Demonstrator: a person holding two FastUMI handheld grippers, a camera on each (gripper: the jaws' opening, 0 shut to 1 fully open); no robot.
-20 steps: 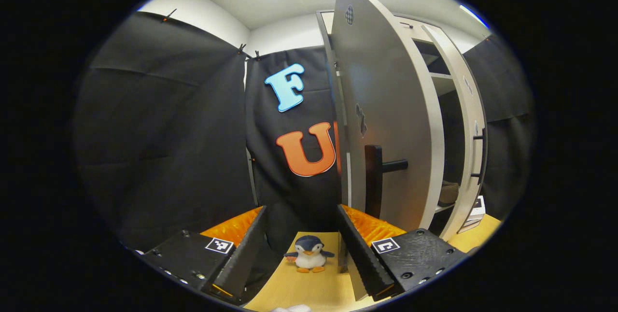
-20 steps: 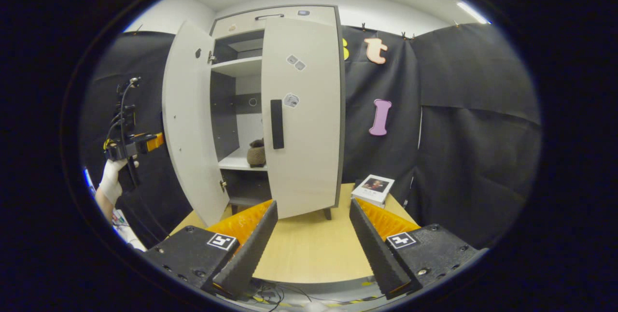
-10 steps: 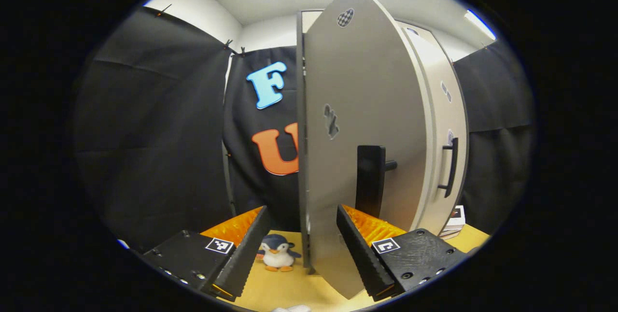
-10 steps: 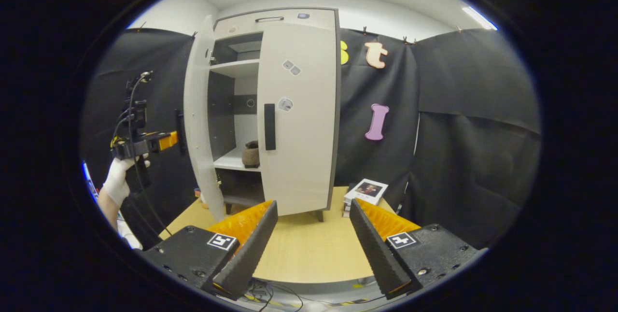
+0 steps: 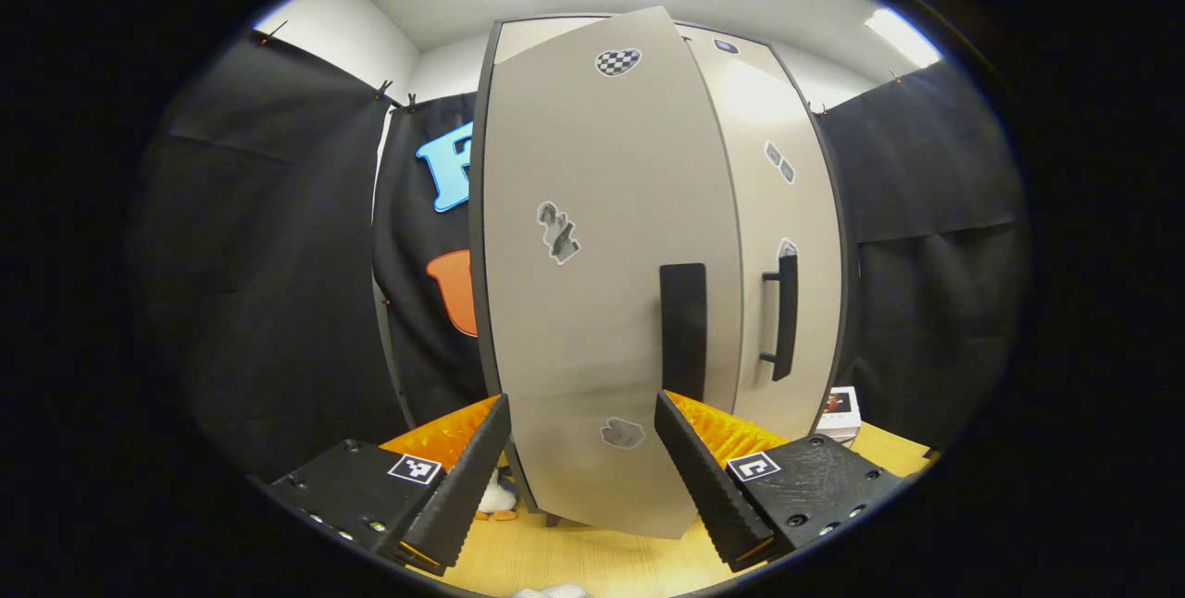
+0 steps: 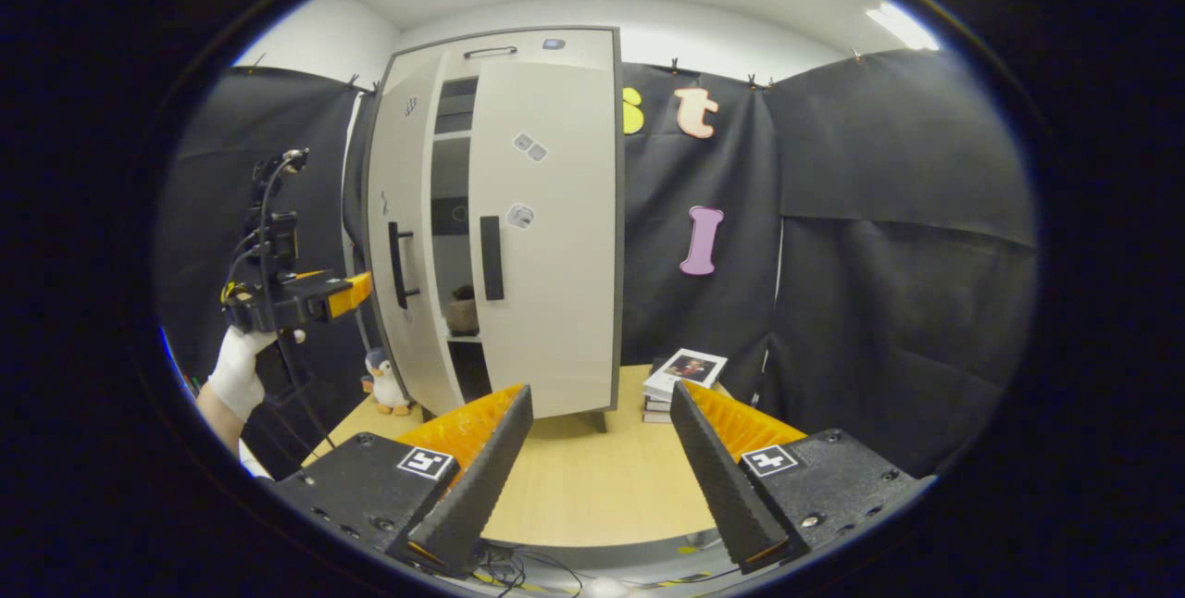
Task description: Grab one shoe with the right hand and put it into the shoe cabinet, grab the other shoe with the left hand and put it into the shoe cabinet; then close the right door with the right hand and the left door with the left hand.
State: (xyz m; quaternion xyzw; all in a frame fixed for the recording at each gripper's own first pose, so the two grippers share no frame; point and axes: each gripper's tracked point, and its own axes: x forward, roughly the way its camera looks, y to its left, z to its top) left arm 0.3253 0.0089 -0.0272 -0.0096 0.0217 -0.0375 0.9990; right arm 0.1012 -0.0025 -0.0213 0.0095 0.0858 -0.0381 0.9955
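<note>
In the left gripper view, my left gripper (image 5: 579, 478) sat at six o'clock with its fingers spread wide and nothing between them. Straight ahead at twelve o'clock stood the cabinet (image 5: 741, 89), pale grey with dark edges. Its left door (image 5: 592, 302) stood close in front of the gripper, swung nearly shut, with a dark handle (image 5: 682, 330) just above the gripper's right finger. The right door (image 5: 796, 209) lay past it at two o'clock, flat against the cabinet, its own handle (image 5: 785, 316) showing side-on. A toy penguin (image 5: 491, 498) peeked out at seven o'clock, on the table (image 5: 592, 561) beside the cabinet's foot. A book (image 5: 838, 405) lay at four o'clock.

In the right gripper view, my right gripper (image 6: 600, 478) also sat at six o'clock, fingers wide apart and empty, well back from the cabinet (image 6: 546, 47). The right door (image 6: 546, 302) was closed. The left door (image 6: 403, 228) at ten o'clock left a narrow gap, and through that gap one shoe (image 6: 460, 311) sat on a shelf inside. I could not tell where the other shoe was. At nine o'clock a gloved hand (image 6: 236, 371) held the left gripper (image 6: 356, 291) near the left door's outer face; whether it touched, I could not tell. A stack of books (image 6: 682, 371) lay on the table (image 6: 592, 487) at the cabinet's right.
</note>
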